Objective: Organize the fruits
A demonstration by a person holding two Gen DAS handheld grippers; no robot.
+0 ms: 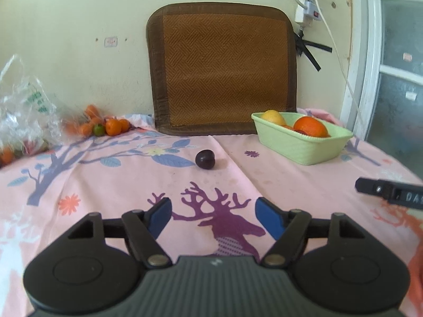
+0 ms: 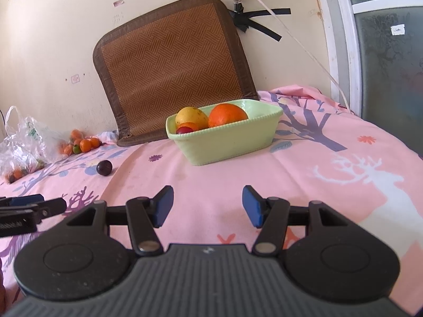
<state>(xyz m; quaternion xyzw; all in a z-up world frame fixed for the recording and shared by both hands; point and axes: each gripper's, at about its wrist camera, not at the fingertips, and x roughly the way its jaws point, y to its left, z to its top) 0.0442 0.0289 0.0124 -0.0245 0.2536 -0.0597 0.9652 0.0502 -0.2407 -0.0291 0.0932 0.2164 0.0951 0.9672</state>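
**Dark plum loose on the cloth, both tongs spread and empty**

The plum [image 1: 205, 159] is small, round and dark purple, almost black, with a faint shine on top. In your left wrist view it sits alone on the pink patterned cloth [image 1: 277, 185] just above the middle of the frame; in your right wrist view the same plum [image 2: 104, 168] shows at the left, a little above mid-height.

The pale green basket [image 1: 298, 145] stands in the right half of your left view, well apart from the plum. It holds a large orange [image 1: 309, 126], a yellow fruit [image 1: 273, 117] behind it, and a small red fruit [image 2: 185, 130] tucked low against the near wall in your right view. At the left edge, a crumpled clear plastic bag [image 1: 23, 116] lies with small orange fruits [image 1: 113, 127] and one green one spilled beside it, near the wall.

Your left tongs [image 1: 213, 216] are spread wide and hold nothing; the plum lies beyond them, well apart, nearly in line with the gap. Your right tongs [image 2: 208, 206] are likewise spread and empty, with the basket [image 2: 224, 142] ahead of them and the plum off to the upper left of their tips.
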